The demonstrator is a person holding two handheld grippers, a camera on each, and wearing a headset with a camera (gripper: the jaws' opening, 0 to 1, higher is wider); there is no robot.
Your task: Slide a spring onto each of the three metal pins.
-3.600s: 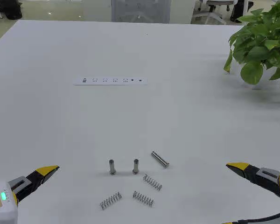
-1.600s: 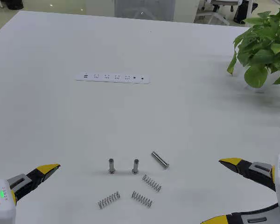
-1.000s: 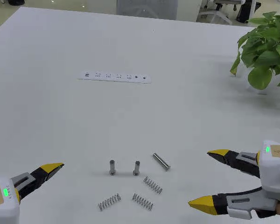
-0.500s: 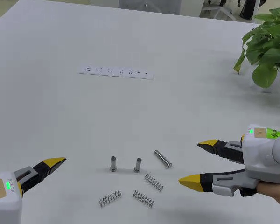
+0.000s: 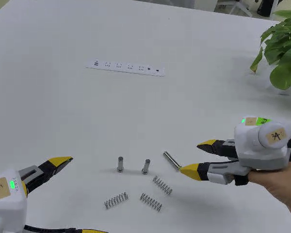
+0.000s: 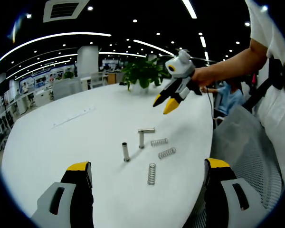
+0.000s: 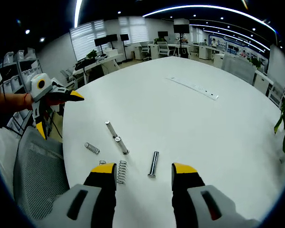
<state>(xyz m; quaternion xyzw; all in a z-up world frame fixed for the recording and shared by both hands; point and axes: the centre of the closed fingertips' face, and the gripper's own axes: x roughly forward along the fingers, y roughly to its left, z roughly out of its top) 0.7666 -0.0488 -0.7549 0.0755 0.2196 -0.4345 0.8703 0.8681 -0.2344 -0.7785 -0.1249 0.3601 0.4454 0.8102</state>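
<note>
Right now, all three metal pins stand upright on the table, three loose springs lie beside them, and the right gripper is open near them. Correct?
Not quite. Only two pins stand upright; the third pin lies on its side, just ahead of the open right gripper, as the head view shows. The three springs do lie loose beside them.
</note>
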